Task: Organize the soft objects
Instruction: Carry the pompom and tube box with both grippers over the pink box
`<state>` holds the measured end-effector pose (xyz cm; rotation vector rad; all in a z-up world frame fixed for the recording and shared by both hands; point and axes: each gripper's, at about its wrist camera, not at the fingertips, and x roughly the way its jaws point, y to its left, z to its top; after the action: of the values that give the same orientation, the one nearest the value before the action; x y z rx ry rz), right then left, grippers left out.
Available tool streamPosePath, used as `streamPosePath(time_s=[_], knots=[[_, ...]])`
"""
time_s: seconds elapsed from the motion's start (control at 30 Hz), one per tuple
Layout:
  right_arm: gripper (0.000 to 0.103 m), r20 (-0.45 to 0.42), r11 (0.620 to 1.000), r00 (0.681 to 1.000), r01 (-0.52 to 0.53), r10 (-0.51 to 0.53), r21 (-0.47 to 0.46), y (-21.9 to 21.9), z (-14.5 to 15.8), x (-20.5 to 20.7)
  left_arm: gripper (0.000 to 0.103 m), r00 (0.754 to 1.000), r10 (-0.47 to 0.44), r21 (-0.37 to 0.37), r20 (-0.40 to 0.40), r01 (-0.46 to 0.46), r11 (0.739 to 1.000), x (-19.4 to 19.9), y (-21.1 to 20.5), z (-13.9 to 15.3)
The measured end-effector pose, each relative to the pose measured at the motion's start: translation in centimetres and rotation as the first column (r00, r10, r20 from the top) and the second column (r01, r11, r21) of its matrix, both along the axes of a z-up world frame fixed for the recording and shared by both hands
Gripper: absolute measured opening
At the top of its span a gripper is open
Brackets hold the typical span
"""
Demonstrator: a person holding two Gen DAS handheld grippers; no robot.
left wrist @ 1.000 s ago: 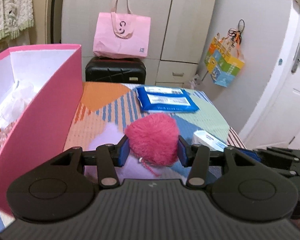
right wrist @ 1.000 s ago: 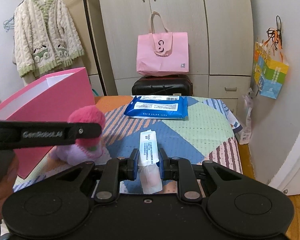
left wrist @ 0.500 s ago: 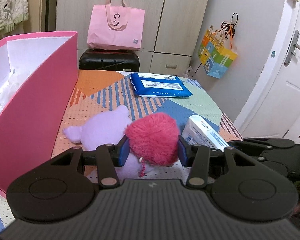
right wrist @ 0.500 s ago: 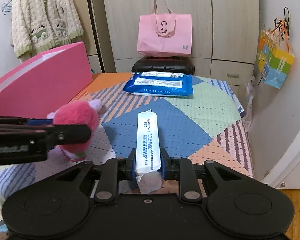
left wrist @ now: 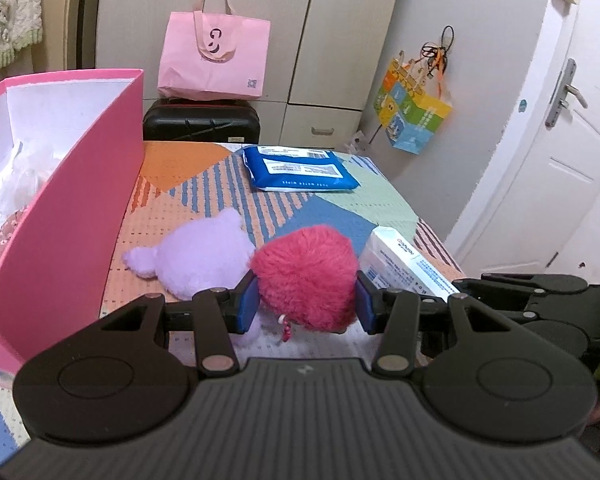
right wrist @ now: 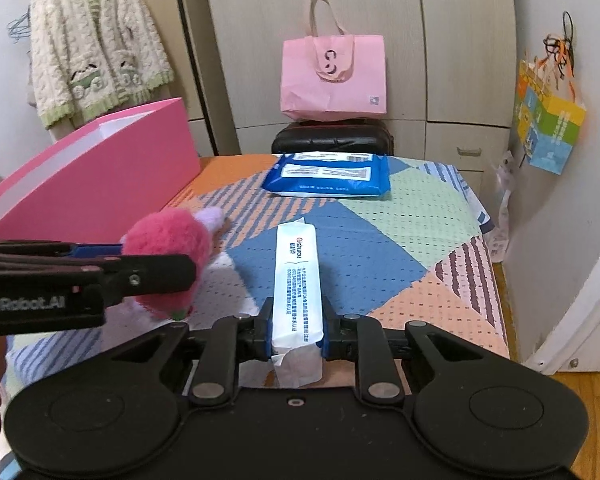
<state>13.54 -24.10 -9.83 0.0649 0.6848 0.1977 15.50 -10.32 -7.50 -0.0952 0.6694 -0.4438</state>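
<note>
L gripper (left wrist: pixel 306 304): my blue pads were clamped on the pink pom-pom plush (left wrist: pixel 305 278), lower centre of L wrist view, fur bulging between the pads. Lilac plush (left wrist: pixel 204 258) lay on the patchwork cover (left wrist: pixel 340 208) just left of it, touching the pom-pom. Pink storage box (left wrist: pixel 72 216) filled left side of frame, white inside, w/ soft items in it at far left; can't ID them.

R gripper (right wrist: pixel 296 330): jaws had just closed a bit further and were pinched on the near end of the white tissue pack (right wrist: pixel 298 284), lower centre of R wrist view; pack ran away from me up the frame. Can't tell whether its far end rested on the cover. In that view the L gripper came in from the left edge w/ the pom-pom, just left of the pack.

Blue wet-wipes pack (right wrist: pixel 328 178) lay flat at far end of the cover, upper centre, well apart from both grippers. Pink tote bag (right wrist: pixel 334 74) sat on a black suitcase (right wrist: pixel 332 142) behind it.
</note>
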Motion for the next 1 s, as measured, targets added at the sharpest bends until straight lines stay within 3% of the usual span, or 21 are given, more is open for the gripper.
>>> streamPosePath(time_s=[0.2,0.4,0.7,1.0], knots=[[0.024,-0.009,0.999,0.999,-0.046,0.046,-0.004,0.4,1.1,-2.3,0.047,0.999,-0.035,0.033,0.012,0.035,0.999,-2.1,0.2,0.9],[0.024,-0.018,0.994,0.994,-0.108,0.108,-0.013,0.7,2.0,-4.4,0.047,0.998,-0.063,0.036,-0.025,0.064,0.997,-3.5,0.5,0.8],[0.024,-0.019,0.981,0.983,-0.182,0.181,-0.069,3.4,3.1,-6.5,0.047,0.994,-0.07,-0.003,-0.079,0.07,0.998,-5.1,2.7,0.9],[0.024,-0.024,0.961,0.962,-0.273,0.272,-0.053,6.0,4.5,-8.0,0.047,0.988,-0.075,-0.084,-0.138,0.064,0.994,-6.5,8.3,1.7]])
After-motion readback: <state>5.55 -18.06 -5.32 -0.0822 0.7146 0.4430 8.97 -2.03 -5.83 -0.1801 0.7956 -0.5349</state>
